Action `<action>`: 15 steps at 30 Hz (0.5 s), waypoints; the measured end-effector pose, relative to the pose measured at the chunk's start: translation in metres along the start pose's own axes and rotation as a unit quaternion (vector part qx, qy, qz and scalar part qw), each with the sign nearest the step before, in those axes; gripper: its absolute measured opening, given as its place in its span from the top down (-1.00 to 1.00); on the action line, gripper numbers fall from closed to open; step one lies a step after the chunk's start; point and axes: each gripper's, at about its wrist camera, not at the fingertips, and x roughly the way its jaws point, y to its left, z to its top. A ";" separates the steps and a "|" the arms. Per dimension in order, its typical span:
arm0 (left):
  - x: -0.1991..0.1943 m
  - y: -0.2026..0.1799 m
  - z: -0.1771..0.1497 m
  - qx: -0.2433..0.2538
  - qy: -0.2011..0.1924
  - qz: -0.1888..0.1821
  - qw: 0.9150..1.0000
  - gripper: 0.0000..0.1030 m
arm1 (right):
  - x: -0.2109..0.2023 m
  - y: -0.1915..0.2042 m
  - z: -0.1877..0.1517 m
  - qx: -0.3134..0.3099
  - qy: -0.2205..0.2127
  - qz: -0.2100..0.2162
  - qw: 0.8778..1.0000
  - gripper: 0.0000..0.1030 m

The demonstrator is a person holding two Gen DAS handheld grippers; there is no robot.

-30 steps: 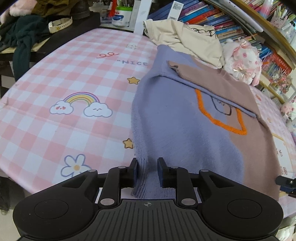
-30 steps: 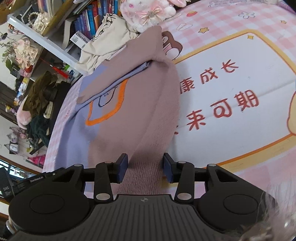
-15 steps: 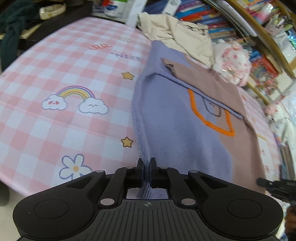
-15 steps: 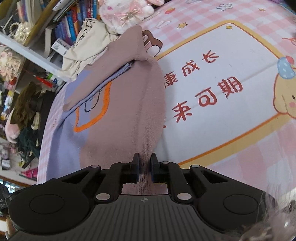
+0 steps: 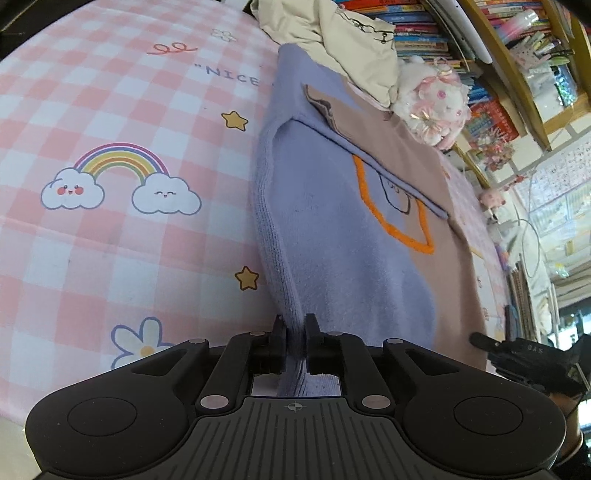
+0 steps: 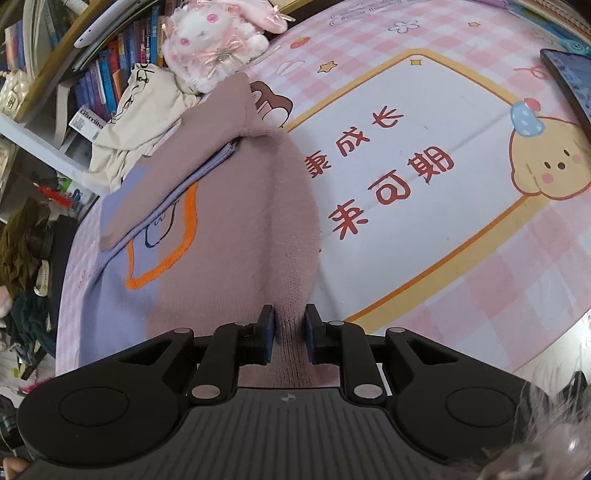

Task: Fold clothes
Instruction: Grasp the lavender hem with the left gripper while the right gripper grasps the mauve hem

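Observation:
A lilac and mauve sweater (image 5: pixel 351 229) with an orange outline motif lies on the pink checked tablecloth (image 5: pixel 110 110), sleeves folded across its chest. My left gripper (image 5: pixel 294 332) is shut on its lilac hem corner at the near left. My right gripper (image 6: pixel 289 325) is shut on the mauve hem corner (image 6: pixel 291 288) at the near right, and the cloth rises in a ridge from each grip. The right gripper also shows at the edge of the left wrist view (image 5: pixel 517 354).
A cream garment (image 5: pixel 332 33) lies bunched at the far end of the sweater. A white and pink plush rabbit (image 6: pixel 210 40) sits beside it against a bookshelf (image 5: pixel 461 55). A dark tablet (image 6: pixel 569 74) lies at the far right of the cloth.
Both grippers went from open around the sweater's hem to shut on it. The hem corners have lifted off the table into ridges.

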 end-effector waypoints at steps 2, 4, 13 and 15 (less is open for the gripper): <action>0.001 0.001 0.000 -0.010 -0.003 -0.002 1.000 0.77 | 0.000 0.001 0.001 -0.004 0.004 0.001 1.000 0.67; -0.001 0.001 -0.002 -0.019 -0.009 0.000 1.000 0.77 | 0.000 0.002 0.003 -0.015 0.012 0.002 1.000 0.66; -0.002 -0.003 -0.004 -0.029 -0.022 0.021 0.999 0.77 | 0.002 -0.002 0.010 -0.047 0.039 0.024 0.998 0.70; -0.002 -0.006 -0.004 -0.027 -0.024 0.028 0.999 0.77 | 0.002 -0.003 0.011 -0.054 0.043 0.026 0.997 0.73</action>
